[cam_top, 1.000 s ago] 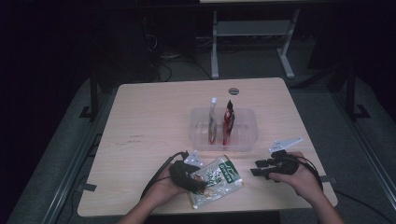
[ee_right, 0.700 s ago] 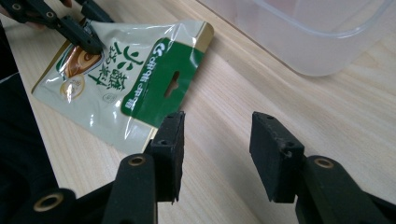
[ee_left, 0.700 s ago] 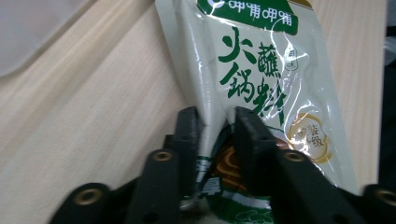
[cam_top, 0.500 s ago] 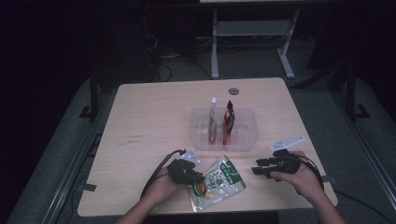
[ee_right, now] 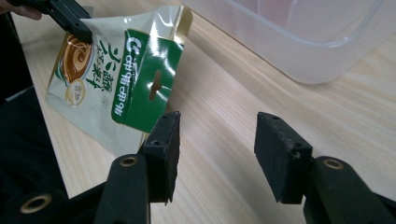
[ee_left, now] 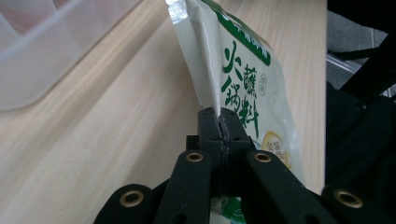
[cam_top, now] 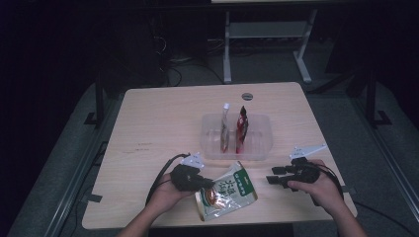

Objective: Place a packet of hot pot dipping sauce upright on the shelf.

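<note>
Near the desk's [cam_top: 148, 118] front edge, the left hand-held gripper [ee_left: 219, 122] pinches the green-and-white pouch's [cam_top: 228, 193] edge; the right hand-held gripper [ee_right: 215, 140] has just been opening, empty.

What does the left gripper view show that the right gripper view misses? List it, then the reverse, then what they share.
Left gripper view alone: the left gripper seen from behind, shut on the edge of the green-and-white sauce pouch.

Right gripper view alone: the right gripper open with nothing between its fingers, and the pouch's green header with its hang hole.

Both: the pouch, the wooden table, and the clear plastic bin.
</note>
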